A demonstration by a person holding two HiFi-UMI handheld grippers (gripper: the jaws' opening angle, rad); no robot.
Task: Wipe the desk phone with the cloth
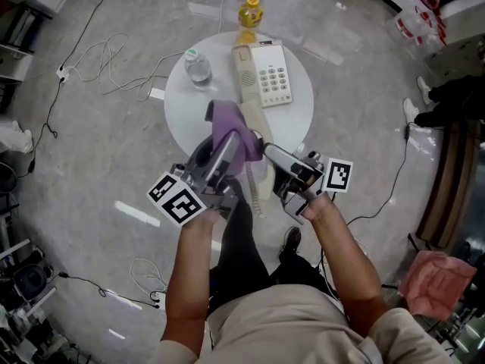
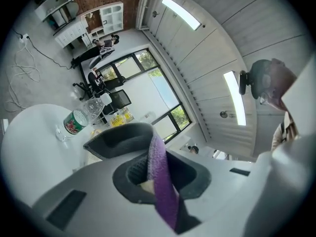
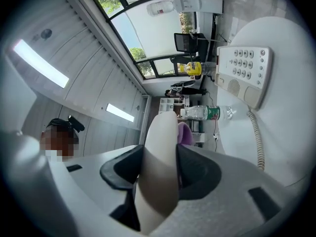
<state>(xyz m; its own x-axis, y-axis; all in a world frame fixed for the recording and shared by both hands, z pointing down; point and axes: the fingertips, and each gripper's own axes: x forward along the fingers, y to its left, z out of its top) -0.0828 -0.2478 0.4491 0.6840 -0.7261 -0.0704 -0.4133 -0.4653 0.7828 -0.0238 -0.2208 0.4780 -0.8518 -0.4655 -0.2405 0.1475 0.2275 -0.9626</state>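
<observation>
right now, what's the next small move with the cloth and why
Probably slide the left gripper so the cloth rubs along the handset. That gripper is shut on the cloth, the right gripper is shut on the handset, held off the phone base, and the cloth seems to lie against it.

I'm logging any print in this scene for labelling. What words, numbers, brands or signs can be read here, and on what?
No text here can be read.
Desk phone keys: printed, but too small to read.
Water bottle label: green and red, print blurred.
Yellow bottle: no legible print.
Left cube, right cube: black-and-white square markers, which are patterns, not words.
</observation>
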